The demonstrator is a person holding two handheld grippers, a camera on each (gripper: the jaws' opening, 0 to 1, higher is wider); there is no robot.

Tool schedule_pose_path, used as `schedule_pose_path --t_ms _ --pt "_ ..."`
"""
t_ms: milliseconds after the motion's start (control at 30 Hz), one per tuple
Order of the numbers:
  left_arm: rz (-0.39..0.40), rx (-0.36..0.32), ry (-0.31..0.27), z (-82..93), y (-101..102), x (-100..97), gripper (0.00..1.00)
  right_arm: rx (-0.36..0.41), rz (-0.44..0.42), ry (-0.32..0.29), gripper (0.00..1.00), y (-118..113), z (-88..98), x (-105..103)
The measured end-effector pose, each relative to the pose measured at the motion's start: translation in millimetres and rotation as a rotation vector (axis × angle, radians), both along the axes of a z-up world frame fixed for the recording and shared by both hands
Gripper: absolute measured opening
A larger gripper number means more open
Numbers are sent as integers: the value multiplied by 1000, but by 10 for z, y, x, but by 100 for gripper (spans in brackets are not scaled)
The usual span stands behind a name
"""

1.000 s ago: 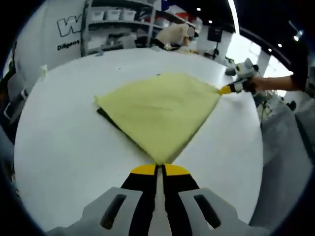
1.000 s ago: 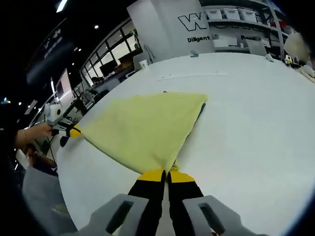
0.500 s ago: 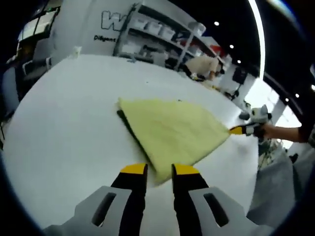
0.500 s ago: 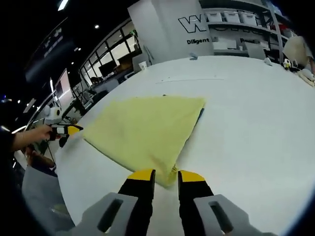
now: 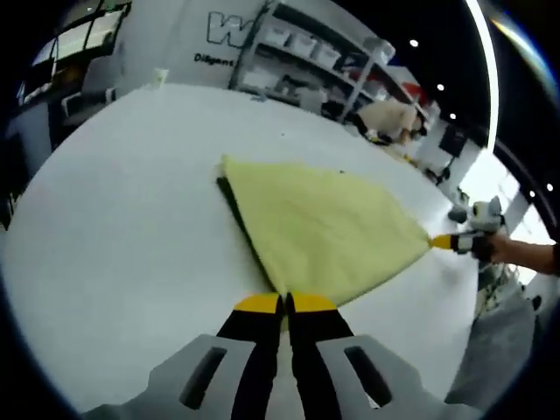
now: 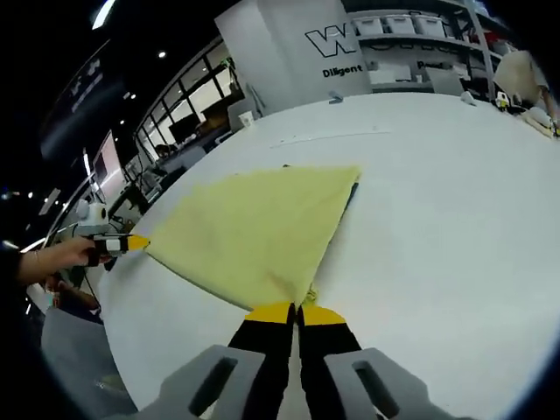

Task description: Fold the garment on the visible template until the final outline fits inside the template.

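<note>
A pale yellow garment (image 5: 319,227) lies folded flat on the white table (image 5: 122,227), and a dark strip of the template (image 5: 232,203) shows along its left edge. My left gripper (image 5: 284,303) is shut on the garment's near corner. At the far right corner, the right gripper (image 5: 453,241) is held by a hand. In the right gripper view the garment (image 6: 254,232) spreads ahead, with the template (image 6: 353,194) peeking out at its far edge. My right gripper (image 6: 297,311) is shut on that corner, and the left gripper (image 6: 118,243) pinches the opposite corner.
The round white table (image 6: 455,219) spreads wide around the cloth, with its edge close behind both grippers. Shelves with bins (image 5: 297,61) and a white wall with lettering (image 6: 337,44) stand beyond the far side.
Both grippers were shut a second ago and open half a second ago. Now each has shut again on a corner of the garment. The cloth lies much as before.
</note>
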State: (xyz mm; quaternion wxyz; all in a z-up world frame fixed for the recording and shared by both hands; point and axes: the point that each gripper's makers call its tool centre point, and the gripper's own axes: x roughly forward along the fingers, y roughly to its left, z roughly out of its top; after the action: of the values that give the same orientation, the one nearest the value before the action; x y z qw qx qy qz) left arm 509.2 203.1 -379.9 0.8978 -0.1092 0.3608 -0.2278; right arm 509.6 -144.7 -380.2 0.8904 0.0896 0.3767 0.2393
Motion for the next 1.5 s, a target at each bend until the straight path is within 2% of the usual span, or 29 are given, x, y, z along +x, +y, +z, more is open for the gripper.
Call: schedule_pose_path --t_ms 167,267,333,467,500,533,567,633,833,867,900,967,1000,1067,1167,1267,1300,1333,1400,1467,1500 --pt "-2 46 -3 -19 86 -90 0 10 -4 8 0 14 -12 -104" --pt "9 73 -1 -20 109 -206 0 16 10 14 0 35 -14 -258" --pt "-4 110 -5 -20 134 -276 0 25 14 23 0 54 -17 -435" --pt "-68 218 -62 -4 154 -398 0 30 13 32 0 56 -42 -574" --pt "-75 243 -60 -17 154 -479 0 92 -41 63 0 73 -35 -656" --pt "-82 255 -61 -21 156 -493 0 102 -50 67 0 68 -33 -658" --pt "-118 275 -57 -27 103 -564 0 82 -42 53 0 35 -42 -663" --pt "-127 270 -51 -27 70 -615 0 68 -47 50 0 33 -34 -679" --pt "-136 292 -79 -56 130 -569 0 36 -35 36 0 56 -9 -681" --pt "-133 289 -81 -40 135 -581 1 -15 4 -6 0 57 28 -679" --pt "-118 288 -82 -27 153 -585 1 -51 5 -8 0 31 38 -701" --pt "-92 303 -100 21 203 -597 2 -62 -7 -24 0 -29 32 -714" --pt "-83 314 -91 22 234 -626 0 -78 -25 -36 0 -117 62 -716" --pt "-82 324 -79 14 268 -678 0 -90 -39 -45 0 -149 133 -795" --pt "-78 353 -77 37 321 -738 0 -92 -52 -48 6 -172 145 -857" --pt "-38 342 -109 159 377 -763 5 -106 -53 -76 12 -200 207 -896" --pt "-3 324 -147 274 376 -745 8 -108 -45 -116 13 -194 293 -900" --pt "13 312 -169 343 371 -744 12 -107 -43 -132 14 -188 335 -907" --pt "27 272 -169 486 318 -824 16 -79 -49 -152 16 -154 442 -941" --pt "9 302 -233 608 272 -856 22 -77 -43 -198 19 -111 580 -973" --pt "7 305 -240 629 265 -866 27 -78 -38 -207 22 -102 604 -980"
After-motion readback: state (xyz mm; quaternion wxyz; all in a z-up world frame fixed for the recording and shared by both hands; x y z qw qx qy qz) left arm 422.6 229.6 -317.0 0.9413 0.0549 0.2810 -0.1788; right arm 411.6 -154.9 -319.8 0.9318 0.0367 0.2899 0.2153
